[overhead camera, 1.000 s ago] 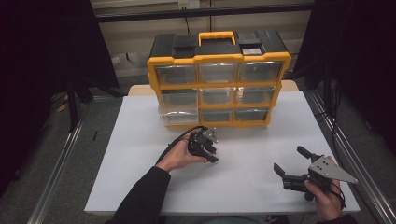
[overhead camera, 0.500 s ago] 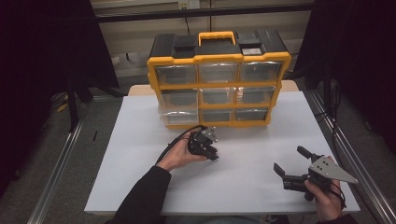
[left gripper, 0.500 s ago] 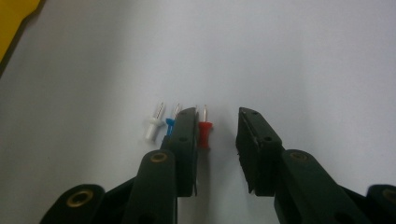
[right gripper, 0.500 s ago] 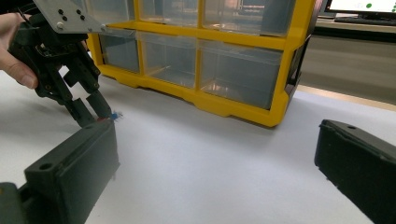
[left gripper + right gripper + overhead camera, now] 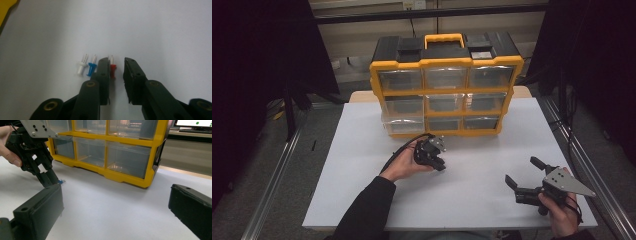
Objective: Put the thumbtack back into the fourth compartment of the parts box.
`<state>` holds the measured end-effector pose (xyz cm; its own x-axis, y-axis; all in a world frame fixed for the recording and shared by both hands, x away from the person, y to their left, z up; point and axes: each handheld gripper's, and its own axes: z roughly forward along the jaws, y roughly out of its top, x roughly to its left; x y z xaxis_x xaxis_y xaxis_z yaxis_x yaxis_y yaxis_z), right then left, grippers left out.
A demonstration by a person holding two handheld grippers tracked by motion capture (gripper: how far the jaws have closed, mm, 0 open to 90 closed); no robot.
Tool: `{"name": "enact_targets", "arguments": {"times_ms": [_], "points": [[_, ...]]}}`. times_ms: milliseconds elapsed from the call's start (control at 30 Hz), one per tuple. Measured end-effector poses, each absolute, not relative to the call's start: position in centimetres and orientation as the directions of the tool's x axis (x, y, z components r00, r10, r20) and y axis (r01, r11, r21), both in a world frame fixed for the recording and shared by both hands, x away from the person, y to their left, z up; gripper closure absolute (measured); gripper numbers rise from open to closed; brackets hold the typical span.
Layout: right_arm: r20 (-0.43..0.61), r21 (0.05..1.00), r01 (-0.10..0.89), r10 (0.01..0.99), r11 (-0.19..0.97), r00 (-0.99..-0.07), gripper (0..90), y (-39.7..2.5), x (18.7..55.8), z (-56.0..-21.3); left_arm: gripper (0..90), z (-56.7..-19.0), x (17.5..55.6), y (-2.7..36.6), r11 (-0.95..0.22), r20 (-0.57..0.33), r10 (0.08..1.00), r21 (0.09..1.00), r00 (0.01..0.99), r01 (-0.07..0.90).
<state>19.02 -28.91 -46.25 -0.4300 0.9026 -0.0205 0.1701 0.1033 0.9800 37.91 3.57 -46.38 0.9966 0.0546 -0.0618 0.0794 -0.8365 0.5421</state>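
Between the parted jaws of the left gripper (image 5: 117, 61), w/ nothing clamped, the red pushpin (image 5: 113, 70) lies on the tabletop (image 5: 160, 32) hugging the left jaw, pin pointing away, blue pushpin (image 5: 91, 68) & white pushpin (image 5: 81, 67) just outside; right gripper (image 5: 526, 175) open, well apart.

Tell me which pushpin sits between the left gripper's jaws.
The red pushpin. It lies between the open jaws of the left gripper; the blue and white ones lie outside.
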Motion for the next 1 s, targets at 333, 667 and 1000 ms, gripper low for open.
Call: {"name": "enact_targets", "arguments": {"times_ms": [333, 667, 1000], "points": [[-0.02, 0.98, 0.172, 0.903, 0.104, -0.429, 0.0, -28.91, 18.98, -46.24, 84.2, -46.39, 38.09, 3.6, -0.84, -0.065, 0.06, 0.536, 0.996, 0.085], [-0.02, 0.98, 0.169, 0.905, 0.101, -0.425, 0.0, -28.88, 19.01, -46.26, 85.4, -46.34, 38.03, 3.56, -0.838, -0.089, 0.064, 0.536, 0.994, 0.102], [-0.018, 0.98, 0.173, 0.904, 0.101, -0.426, 0.0, -28.95, 19.0, -46.25, 85.8, -46.35, 37.91, 3.71, -0.833, -0.085, 0.086, 0.54, 0.993, 0.119]]}}
